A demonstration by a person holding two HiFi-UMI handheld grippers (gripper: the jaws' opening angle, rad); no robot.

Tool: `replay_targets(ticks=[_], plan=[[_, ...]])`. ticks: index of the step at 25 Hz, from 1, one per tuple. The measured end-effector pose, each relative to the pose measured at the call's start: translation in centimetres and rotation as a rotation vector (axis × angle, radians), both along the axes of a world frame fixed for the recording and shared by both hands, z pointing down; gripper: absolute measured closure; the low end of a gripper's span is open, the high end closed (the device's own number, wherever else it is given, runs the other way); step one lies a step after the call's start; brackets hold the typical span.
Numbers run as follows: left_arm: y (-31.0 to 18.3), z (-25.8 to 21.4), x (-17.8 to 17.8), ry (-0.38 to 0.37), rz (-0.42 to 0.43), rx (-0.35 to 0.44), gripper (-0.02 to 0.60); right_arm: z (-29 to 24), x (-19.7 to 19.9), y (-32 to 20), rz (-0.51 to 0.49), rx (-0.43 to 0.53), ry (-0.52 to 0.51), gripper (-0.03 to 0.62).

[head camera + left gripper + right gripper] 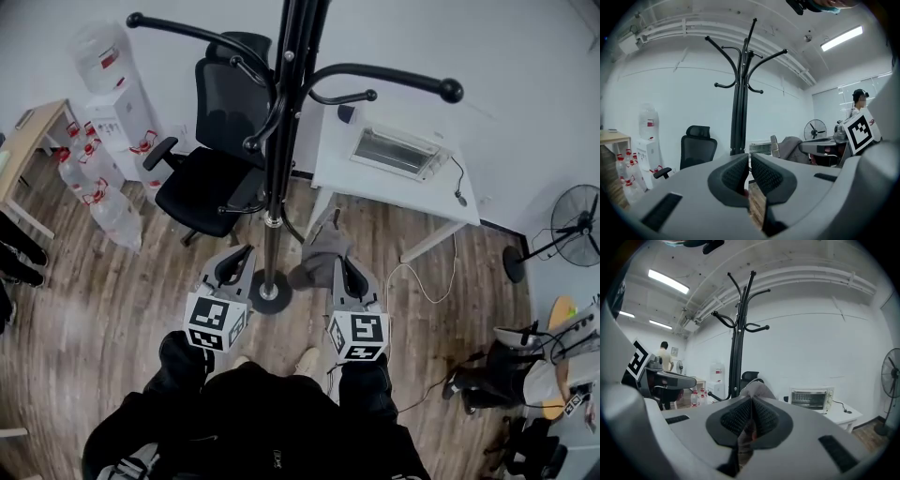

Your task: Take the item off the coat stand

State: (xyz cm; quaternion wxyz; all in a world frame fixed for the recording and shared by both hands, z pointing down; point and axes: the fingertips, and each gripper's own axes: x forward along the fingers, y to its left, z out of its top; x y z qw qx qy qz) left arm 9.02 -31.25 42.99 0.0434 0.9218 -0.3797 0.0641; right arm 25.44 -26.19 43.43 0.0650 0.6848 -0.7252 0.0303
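- right hand-held gripper (342, 267): jaws closed on a fold of the grey cloth item (319, 255). the cloth bunches just past the tips and hangs low, beside the pole.
- left hand-held gripper (239, 258): jaws drawn almost together, nothing between them, idle at the pole's other side.
- coat stand (281, 141): upright between the two grippers. every hook in view is bare.
- beyond: office chair (211, 159), white worktop (337, 173) carrying a toaster oven (398, 152).
- progress, as judged: the item appears clear of the hooks, so removal looks essentially done. what is left is carrying it away or setting it down.
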Motion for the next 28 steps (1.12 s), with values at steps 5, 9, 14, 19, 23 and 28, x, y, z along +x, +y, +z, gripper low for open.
replay_targets(ticks=[5,9,14,19,23,28], plan=[[0.6,-0.4,1.6,0.000,0.087,0.012,0.546,-0.5,1.5,1.9,0.091,0.014,0.005,0.572],[1.0,-0.4,2.7,0.000,0.145,0.018,0.546,-0.5,2.4,3.5,0.159,0.019,0.005,0.572],[2.2,-0.3,3.7,-0.003,0.216,0.019,0.546,-0.4,3.1,5.8,0.230,0.022,0.002,0.572],[3.3,0.0,4.5,-0.009,0.274,0.018,0.546,0.2,3.2,7.9,0.283,0.019,-0.005,0.572],[4.3,0.3,5.0,-0.015,0.309,0.017,0.546,0.9,3.3,9.6,0.323,0.014,-0.026,0.572],[4.6,0.4,5.3,-0.016,0.318,0.017,0.546,1.4,3.6,10.5,0.343,0.010,-0.043,0.572]])
